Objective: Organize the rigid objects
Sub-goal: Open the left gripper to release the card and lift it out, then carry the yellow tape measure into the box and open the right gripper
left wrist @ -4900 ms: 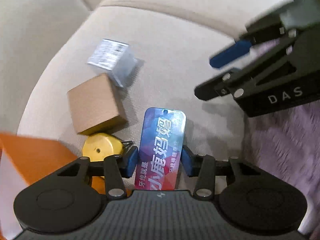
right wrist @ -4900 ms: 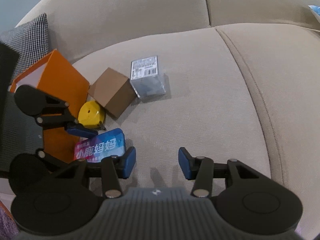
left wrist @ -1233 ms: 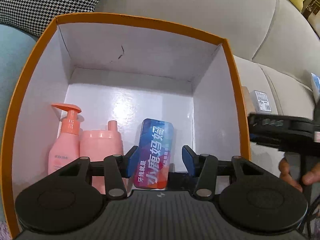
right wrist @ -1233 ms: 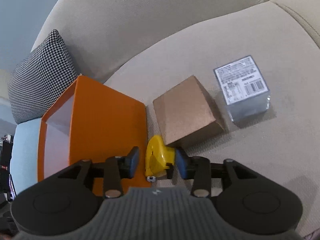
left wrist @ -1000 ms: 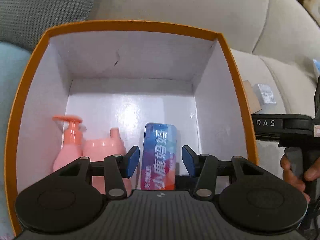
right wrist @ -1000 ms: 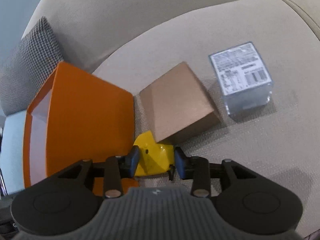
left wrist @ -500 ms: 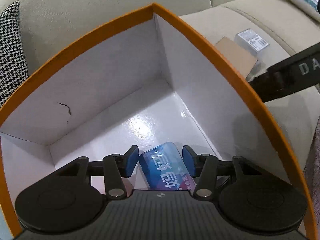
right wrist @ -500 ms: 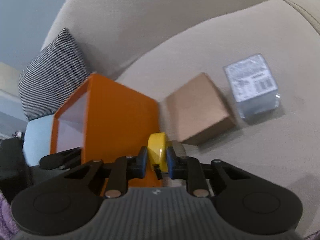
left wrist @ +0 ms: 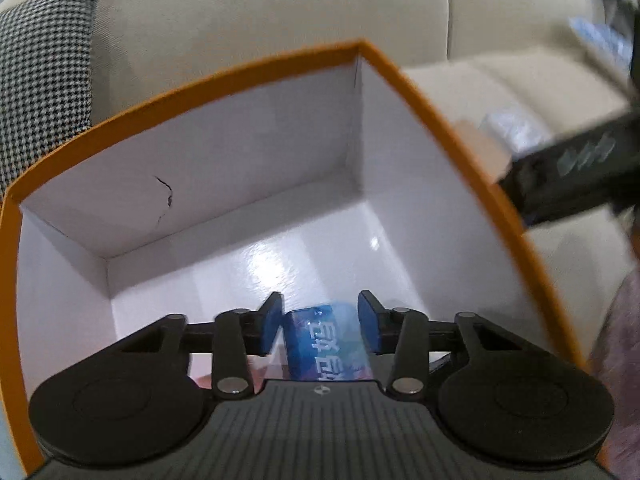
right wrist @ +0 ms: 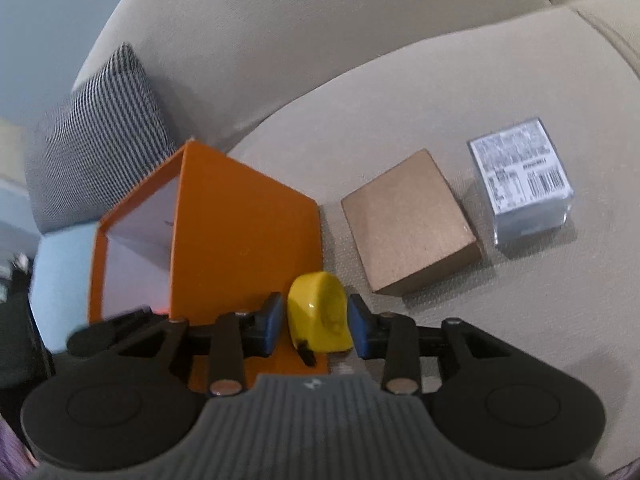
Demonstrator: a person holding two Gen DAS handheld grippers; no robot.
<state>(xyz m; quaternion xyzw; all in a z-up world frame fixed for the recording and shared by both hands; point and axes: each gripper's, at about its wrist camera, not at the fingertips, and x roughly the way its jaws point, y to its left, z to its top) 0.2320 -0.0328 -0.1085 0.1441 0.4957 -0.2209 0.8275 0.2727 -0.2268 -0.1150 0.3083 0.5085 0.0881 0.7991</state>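
Note:
My left gripper (left wrist: 320, 320) hangs over the orange box (left wrist: 440, 120), which is white inside. Its jaws are closing around a blue printed pack (left wrist: 324, 340) low in the box, with a gap still showing at the left pad. In the right wrist view a yellow tape measure (right wrist: 320, 312) stands on edge on the sofa against the orange box (right wrist: 240, 240). My right gripper (right wrist: 314, 320) straddles it with its jaws opening and its pads slightly off it.
A brown cardboard cube (right wrist: 408, 224) and a clear-wrapped labelled box (right wrist: 520, 180) sit on the beige sofa seat to the right of the orange box. A houndstooth cushion (right wrist: 100, 132) leans behind it. The right gripper's black body (left wrist: 580, 168) crosses beyond the box's right wall.
The left gripper rolled over the box, its jaws narrowed, and the blue pack now sits lower in view. The right jaws, shut on the tape measure half a second ago, have parted.

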